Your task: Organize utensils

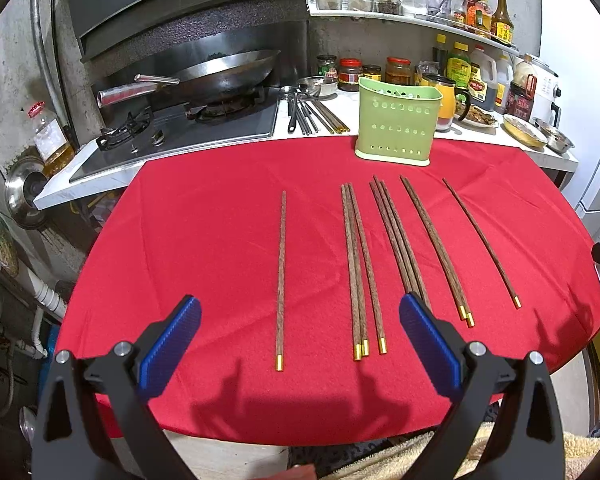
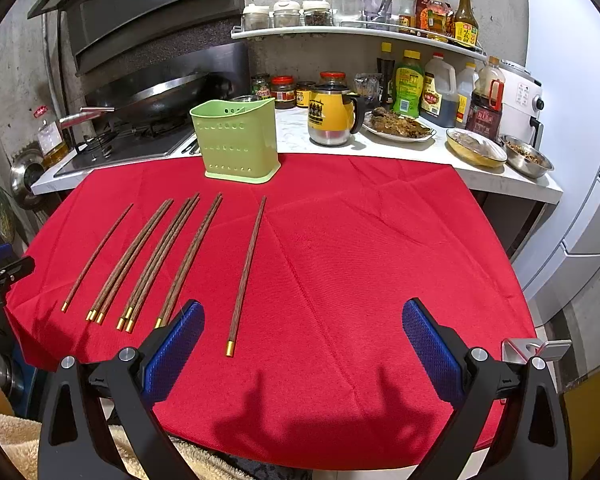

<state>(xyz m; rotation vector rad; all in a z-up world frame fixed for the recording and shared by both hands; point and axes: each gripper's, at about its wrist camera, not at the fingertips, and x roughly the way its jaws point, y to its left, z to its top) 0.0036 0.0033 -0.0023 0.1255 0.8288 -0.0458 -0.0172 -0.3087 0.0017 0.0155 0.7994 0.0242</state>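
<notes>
Ten dark wooden chopsticks with gold-capped near ends lie in a loose row on a red tablecloth, running from near to far. In the left wrist view a single chopstick lies apart at the left; to its right come a group of three touching one another, another three whose near ends pass behind a blue finger pad, a close pair, and one more single stick at the far right. The wood shows a reddish-brown grain — each stick tapers toward its far tip.

At the far edge of the cloth stands a pale green utensil holder, upright, with rows of round drain holes in its wall; its inside cannot be seen from either camera. Behind it, on the white counter, sit a yellow lidded mug, a plate of cooked food, two metal bowls holding scraps — contents unclear — and bottles and jars of sauce. A wok rests on the gas stove at the far left.

The left gripper hovers above the near edge of the cloth with its jaws spread wide, nothing between them. The right gripper is likewise wide and holds nothing.
</notes>
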